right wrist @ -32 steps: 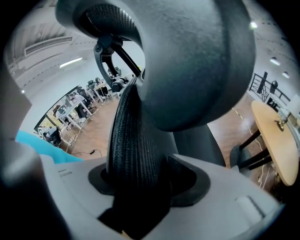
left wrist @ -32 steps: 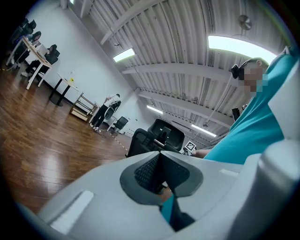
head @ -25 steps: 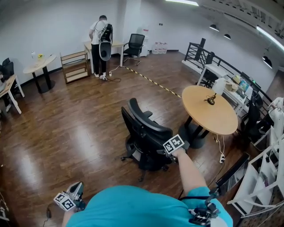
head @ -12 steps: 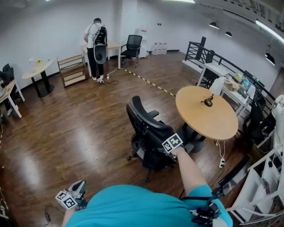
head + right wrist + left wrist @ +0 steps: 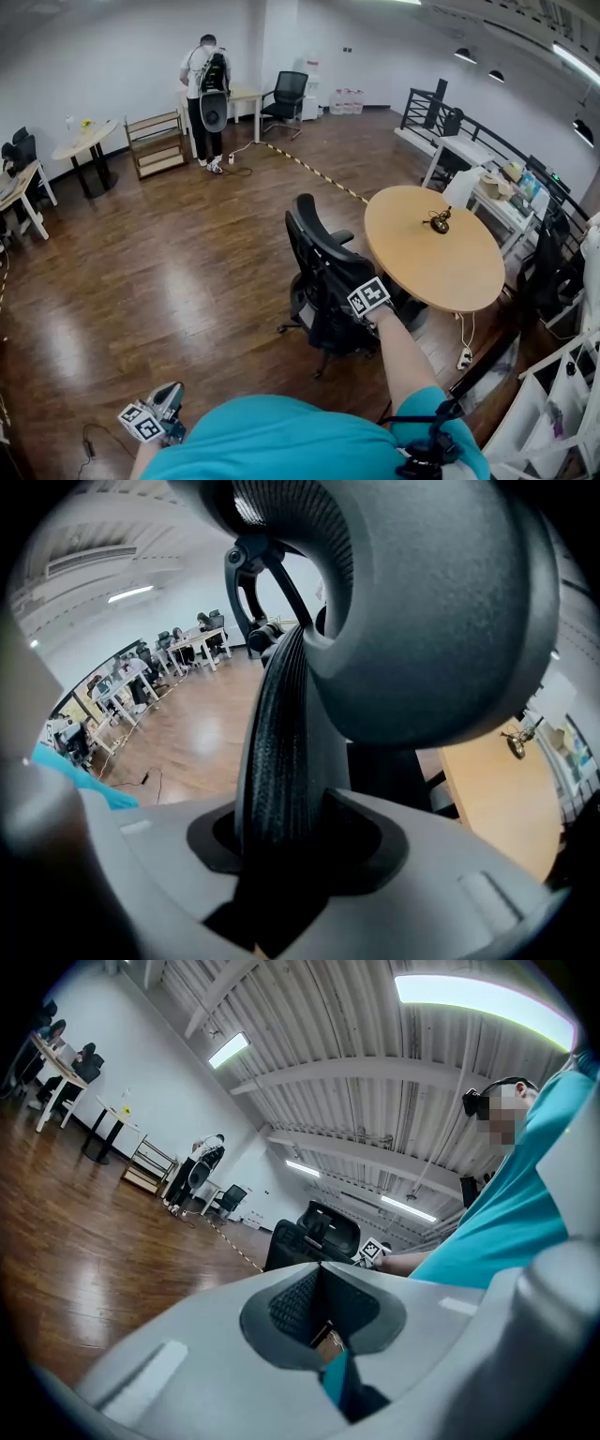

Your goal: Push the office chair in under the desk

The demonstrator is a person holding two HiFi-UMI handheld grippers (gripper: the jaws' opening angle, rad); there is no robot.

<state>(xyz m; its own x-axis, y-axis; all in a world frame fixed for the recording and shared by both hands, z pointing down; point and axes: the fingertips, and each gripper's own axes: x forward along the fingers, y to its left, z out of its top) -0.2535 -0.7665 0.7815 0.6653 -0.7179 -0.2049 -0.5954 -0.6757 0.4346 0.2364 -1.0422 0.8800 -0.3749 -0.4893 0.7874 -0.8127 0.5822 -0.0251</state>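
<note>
Dark wooden floor (image 5: 169,272) is filling the office; the office chair (image 5: 328,277) is standing mid-frame, just beside the round bench (image 5: 441,253). The right gripper (image 5: 281,832) has just been closing its fingers and is pinching the mesh edge of the backrest (image 5: 281,714); the left gripper (image 5: 322,1288), fingers together, is holding nothing. The chair is probably heavy but free-rolling, and the mesh is giving, so the stiff backrest frame seems the better place to push.

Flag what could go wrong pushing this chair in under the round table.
1. The right claw, whose jaws have just been closing, holds only the thin mesh back edge of the office chair; it may slip, or the chair may swivel.
2. The armrest sits near the round table rim; a bump could jolt the small object on top.
3. The chair might snag on the white power strip on the floor beside the table.
</note>
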